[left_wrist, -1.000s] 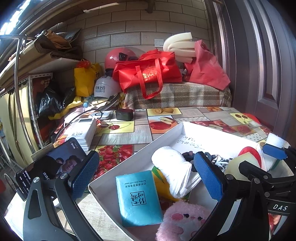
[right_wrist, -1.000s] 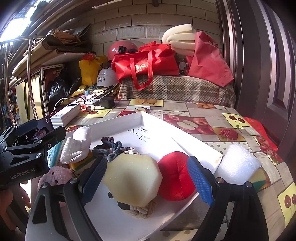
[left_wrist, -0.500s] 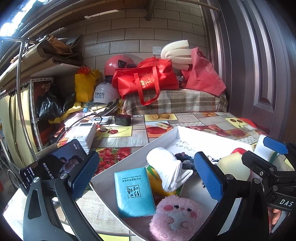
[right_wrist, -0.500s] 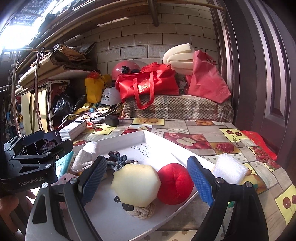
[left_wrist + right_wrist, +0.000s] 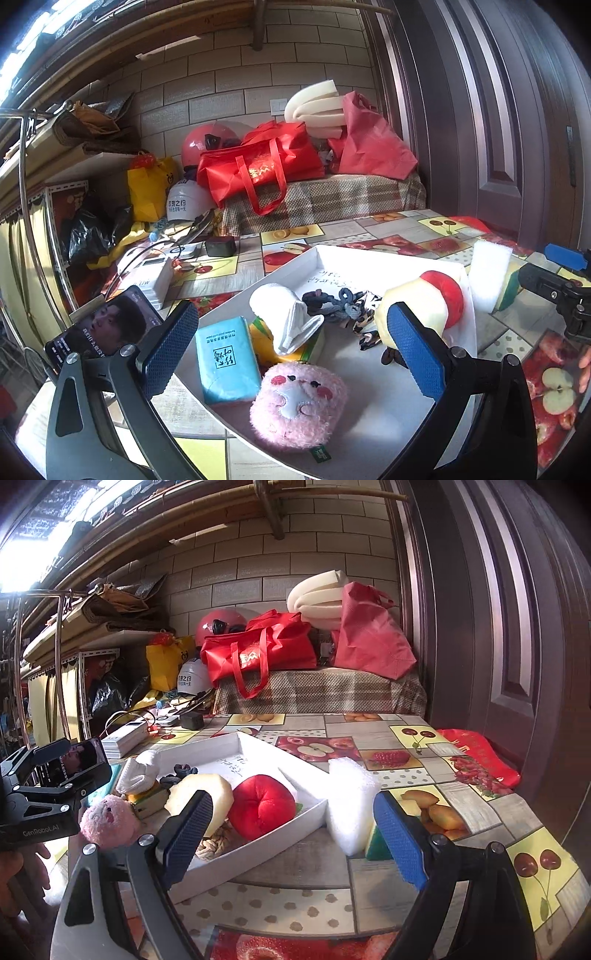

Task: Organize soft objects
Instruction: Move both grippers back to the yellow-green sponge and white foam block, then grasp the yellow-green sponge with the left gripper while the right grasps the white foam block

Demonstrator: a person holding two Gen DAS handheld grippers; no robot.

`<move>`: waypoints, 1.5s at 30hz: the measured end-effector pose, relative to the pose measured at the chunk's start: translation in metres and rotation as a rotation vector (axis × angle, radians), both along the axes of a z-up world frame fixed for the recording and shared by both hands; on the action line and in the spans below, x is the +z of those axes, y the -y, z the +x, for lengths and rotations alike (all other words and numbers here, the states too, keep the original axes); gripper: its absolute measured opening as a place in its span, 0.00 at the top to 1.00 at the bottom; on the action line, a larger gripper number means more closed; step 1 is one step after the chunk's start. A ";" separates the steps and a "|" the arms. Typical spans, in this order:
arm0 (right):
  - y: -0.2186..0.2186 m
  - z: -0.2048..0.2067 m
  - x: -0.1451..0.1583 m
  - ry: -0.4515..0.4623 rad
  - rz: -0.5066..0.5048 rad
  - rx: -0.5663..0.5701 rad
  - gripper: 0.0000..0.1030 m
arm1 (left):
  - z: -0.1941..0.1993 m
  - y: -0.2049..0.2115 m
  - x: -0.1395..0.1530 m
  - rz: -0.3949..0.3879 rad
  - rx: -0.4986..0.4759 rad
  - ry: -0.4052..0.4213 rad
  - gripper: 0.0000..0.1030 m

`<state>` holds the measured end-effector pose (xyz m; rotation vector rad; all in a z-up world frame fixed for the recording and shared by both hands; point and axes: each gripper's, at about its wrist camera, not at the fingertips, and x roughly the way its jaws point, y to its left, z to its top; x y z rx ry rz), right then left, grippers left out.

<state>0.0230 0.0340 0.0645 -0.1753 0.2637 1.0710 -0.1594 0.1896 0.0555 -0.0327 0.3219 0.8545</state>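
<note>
The white foam block (image 5: 351,805) at twelve o'clock of the empty, wide-open right tool (image 5: 291,834), beside the white shallow tray (image 5: 258,845), looks feather-light and squashy, so a gentle pinch across its flat faces should suit, while the left tool (image 5: 291,350) also gapes empty.

Crowded white tray (image 5: 388,254), bare table (image 5: 295,904) nearside

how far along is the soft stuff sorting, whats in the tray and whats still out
Mostly done: the shallow white tray already holds the pink plush pig, blue tissue pack, pale yellow foam block and red plush fruit. Nothing is in hand; the left gripper and right gripper are open. Left: the white foam block on the tablecloth beside the tray.
</note>
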 end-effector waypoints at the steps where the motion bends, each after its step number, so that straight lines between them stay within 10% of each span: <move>1: 0.008 0.009 0.000 0.002 -0.006 -0.025 0.13 | 0.003 0.004 0.000 0.002 -0.013 -0.008 0.00; 12: 0.021 0.090 -0.006 -0.141 -0.069 -0.136 0.13 | 0.059 0.055 -0.002 -0.114 -0.264 -0.023 0.00; 27: -0.051 0.088 -0.017 -0.093 -0.271 0.046 0.14 | 0.066 0.057 -0.004 -0.132 -0.247 -0.042 0.00; 28: -0.055 0.087 -0.018 -0.093 -0.281 0.065 0.17 | 0.065 0.057 -0.004 -0.133 -0.247 -0.040 0.00; 30: -0.059 0.084 -0.020 -0.094 -0.301 0.113 0.55 | 0.065 0.057 -0.005 -0.137 -0.247 -0.037 0.00; 32: -0.053 0.077 -0.019 -0.071 -0.296 0.140 0.63 | 0.063 0.055 -0.004 -0.144 -0.249 -0.030 0.00; 45: 0.062 0.039 0.003 -0.229 -0.078 0.292 0.82 | 0.063 0.056 -0.003 -0.133 -0.252 -0.024 0.00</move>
